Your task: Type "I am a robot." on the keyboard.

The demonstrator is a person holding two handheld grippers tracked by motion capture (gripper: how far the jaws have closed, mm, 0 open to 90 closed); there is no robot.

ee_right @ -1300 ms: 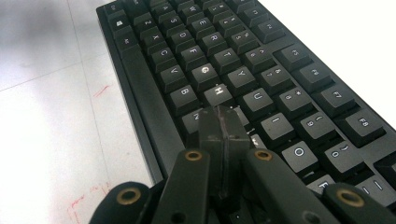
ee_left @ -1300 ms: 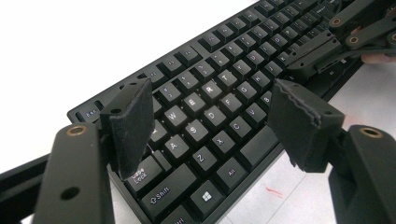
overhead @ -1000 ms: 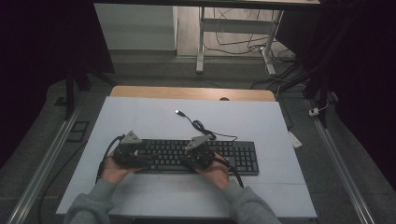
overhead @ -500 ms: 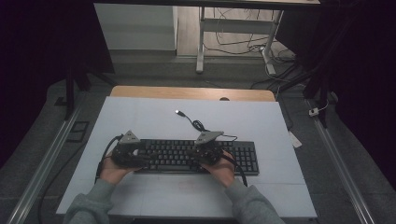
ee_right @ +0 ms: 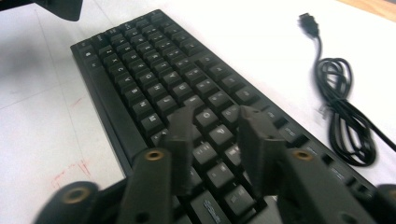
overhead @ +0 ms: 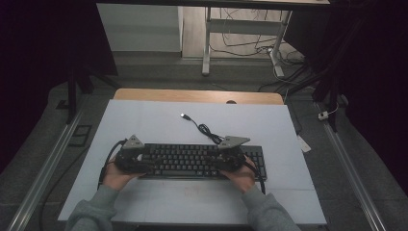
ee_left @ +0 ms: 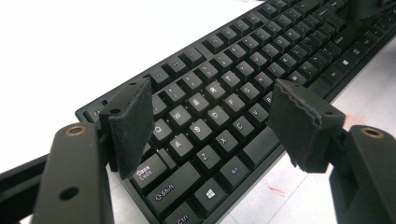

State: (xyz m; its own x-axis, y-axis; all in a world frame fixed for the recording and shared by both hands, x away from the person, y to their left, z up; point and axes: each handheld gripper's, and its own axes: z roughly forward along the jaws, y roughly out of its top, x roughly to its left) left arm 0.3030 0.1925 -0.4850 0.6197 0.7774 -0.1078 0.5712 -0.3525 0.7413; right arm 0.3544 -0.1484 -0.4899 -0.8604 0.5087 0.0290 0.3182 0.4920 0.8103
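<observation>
Over the black keyboard (overhead: 192,161), lying near the table's (overhead: 144,120) front edge, you held your left gripper (ee_left: 212,121) spread wide and your right gripper (ee_right: 217,140), just opening, part-spread with nothing between. Either pad could have caught a keycap and dragged the keyboard toward its coiled cable (overhead: 207,130).

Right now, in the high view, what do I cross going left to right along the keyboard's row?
Left gripper → keyboard middle keys → right gripper → keyboard's number pad end → bare white table.
</observation>
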